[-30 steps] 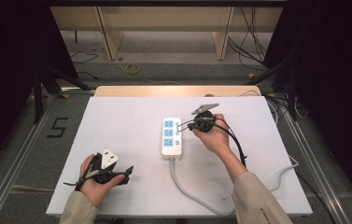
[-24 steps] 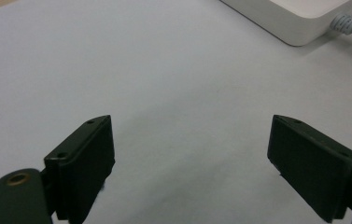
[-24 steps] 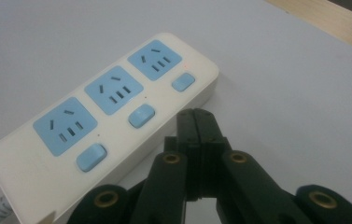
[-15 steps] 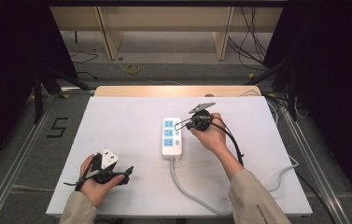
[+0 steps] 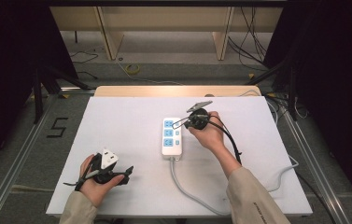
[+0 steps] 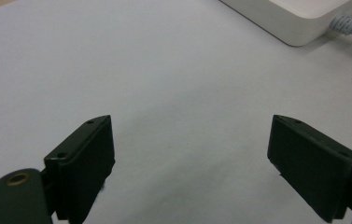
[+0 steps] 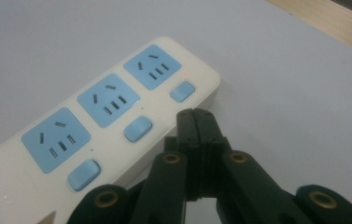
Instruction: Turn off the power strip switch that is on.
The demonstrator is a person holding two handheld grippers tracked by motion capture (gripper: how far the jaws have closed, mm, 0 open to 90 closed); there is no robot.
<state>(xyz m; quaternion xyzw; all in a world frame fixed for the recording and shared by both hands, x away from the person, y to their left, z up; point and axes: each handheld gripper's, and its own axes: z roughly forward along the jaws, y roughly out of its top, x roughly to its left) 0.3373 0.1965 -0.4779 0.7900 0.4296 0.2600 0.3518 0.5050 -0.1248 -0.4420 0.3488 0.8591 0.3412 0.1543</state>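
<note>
Left claw [image 6: 190, 154] spread wide over white table [image 6: 164, 84], probably power strip end [image 6: 295, 18] top right

A power strip [image 5: 172, 136] lies near the middle of the counter [image 5: 127, 121], its length running from the near side to the far side, with three sockets in a row along it. Its cable [image 5: 197, 193] leaves the near end, curves toward the near edge, then swings right toward the counter's right edge. The right tool [image 5: 188, 122] sits just beside the strip's far right corner, at the farthest socket, its jaws pressed together. The left tool [image 5: 126, 172] rests at the near left of the counter, well apart from the strip, its jaws spread wide over bare counter.
</note>
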